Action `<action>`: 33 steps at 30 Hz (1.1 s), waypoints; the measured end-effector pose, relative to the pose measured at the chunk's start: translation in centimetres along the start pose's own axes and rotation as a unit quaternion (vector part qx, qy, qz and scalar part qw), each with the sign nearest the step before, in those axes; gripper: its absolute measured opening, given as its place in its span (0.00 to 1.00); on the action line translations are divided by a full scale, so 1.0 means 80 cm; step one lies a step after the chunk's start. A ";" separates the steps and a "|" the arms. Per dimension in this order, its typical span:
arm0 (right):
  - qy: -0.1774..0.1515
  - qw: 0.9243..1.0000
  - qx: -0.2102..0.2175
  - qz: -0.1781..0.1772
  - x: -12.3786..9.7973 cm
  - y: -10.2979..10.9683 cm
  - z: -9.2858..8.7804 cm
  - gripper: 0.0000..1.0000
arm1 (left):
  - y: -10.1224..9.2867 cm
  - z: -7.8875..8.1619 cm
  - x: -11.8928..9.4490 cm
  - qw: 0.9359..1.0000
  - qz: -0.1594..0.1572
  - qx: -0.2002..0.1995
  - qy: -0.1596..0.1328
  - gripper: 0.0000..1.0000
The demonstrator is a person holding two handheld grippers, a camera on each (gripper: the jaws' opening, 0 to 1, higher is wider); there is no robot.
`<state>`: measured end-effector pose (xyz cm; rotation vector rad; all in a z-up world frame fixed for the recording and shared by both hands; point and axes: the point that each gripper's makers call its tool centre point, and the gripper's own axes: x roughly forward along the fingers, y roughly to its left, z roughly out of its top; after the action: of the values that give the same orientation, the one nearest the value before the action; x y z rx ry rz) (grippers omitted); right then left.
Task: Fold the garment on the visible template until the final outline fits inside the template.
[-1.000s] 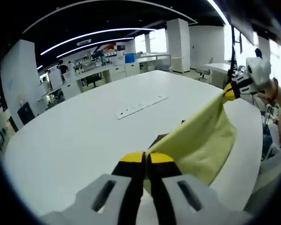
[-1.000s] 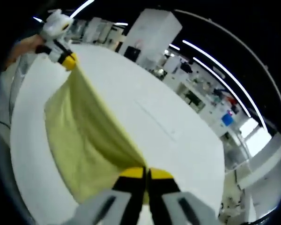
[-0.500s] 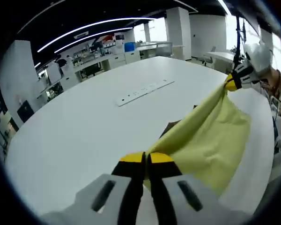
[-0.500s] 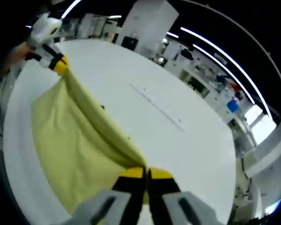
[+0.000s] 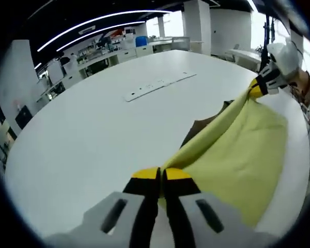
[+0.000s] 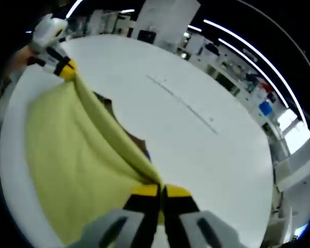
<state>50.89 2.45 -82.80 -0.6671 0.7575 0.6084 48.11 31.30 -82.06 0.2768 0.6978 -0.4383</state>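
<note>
A pale yellow garment (image 5: 232,150) hangs stretched between both grippers above a round white table (image 5: 93,134). My left gripper (image 5: 161,174) is shut on one corner of it, and in the left gripper view the right gripper (image 5: 259,88) pinches the far corner. In the right gripper view my right gripper (image 6: 161,190) is shut on the garment (image 6: 72,155), while the left gripper (image 6: 63,68) holds the opposite corner at upper left. A dark brown template (image 5: 196,132) peeks from under the cloth's edge on the table, seen in the other view as the template (image 6: 137,140).
A long white strip (image 5: 160,85) lies on the table beyond the garment, also visible as the strip (image 6: 186,103). A person's hand (image 5: 307,90) holds the right gripper. Desks and shelves stand in the background room beyond the table's rim.
Both grippers have lowered the stretched garment toward the table. More of the dark template shows under its edge, and the cloth spreads wider in both views.
</note>
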 end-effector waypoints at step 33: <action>-0.070 0.995 0.065 0.030 -0.029 -0.011 -0.013 0.17 | 0.011 -0.004 -0.025 0.996 -0.025 0.067 -0.054 0.08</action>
<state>49.73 0.55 -81.25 -0.4778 0.6821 0.6485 47.01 32.80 -80.87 0.3607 0.5712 -0.5450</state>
